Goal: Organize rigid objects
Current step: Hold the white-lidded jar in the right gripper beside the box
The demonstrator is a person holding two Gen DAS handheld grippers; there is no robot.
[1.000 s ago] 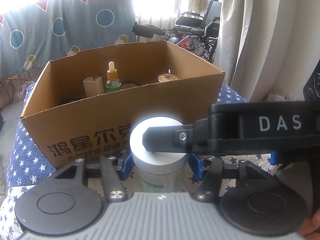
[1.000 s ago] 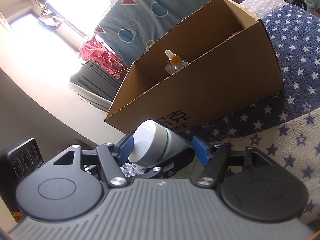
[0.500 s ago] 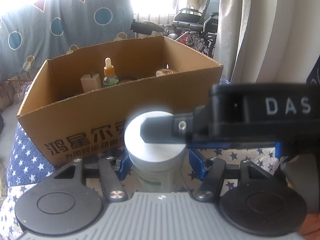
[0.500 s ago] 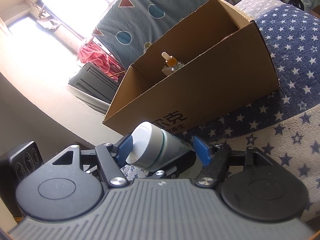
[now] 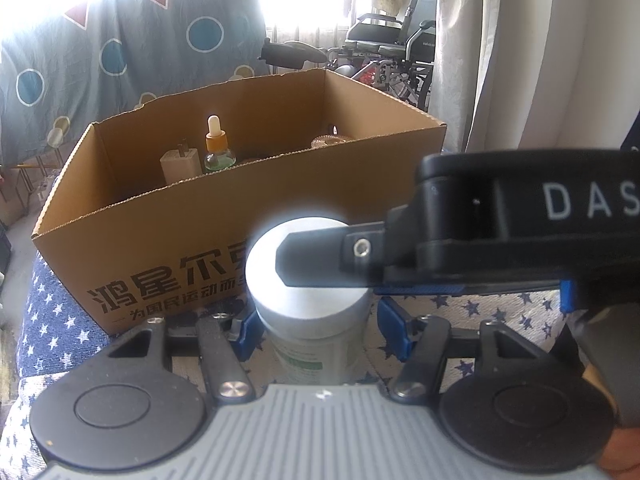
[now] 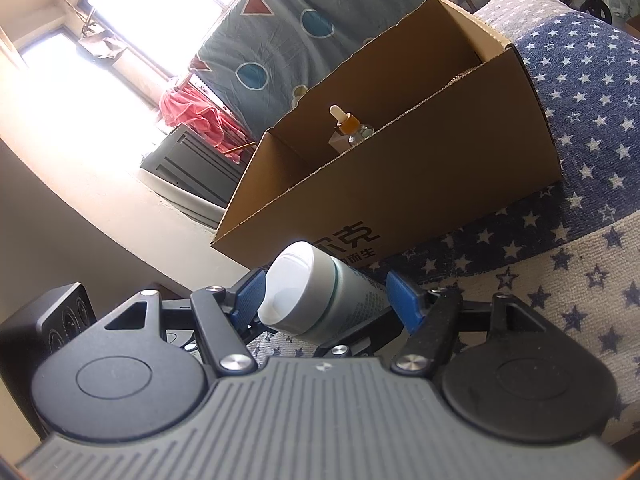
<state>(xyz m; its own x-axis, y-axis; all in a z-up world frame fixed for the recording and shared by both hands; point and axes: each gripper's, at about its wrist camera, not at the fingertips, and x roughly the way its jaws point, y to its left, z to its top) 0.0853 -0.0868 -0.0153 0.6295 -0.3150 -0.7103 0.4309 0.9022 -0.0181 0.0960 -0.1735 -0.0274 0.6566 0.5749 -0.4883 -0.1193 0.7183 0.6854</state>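
**Two grippers, one jar**

Both grippers meet at the white-lidded jar [image 5: 312, 308], which sits just before the box, over the starred cloth [image 5: 60, 320]. The left gripper [image 5: 316, 320] has the jar between its fingers, which have just been closing; whether the pads press on it I cannot tell. The right gripper [image 6: 326, 300] clasps the jar end to end, one finger lying across the lid. Beyond, the open cardboard box [image 5: 224, 216] holds a dropper bottle [image 5: 216, 144] beside a white plug [image 5: 180, 164].
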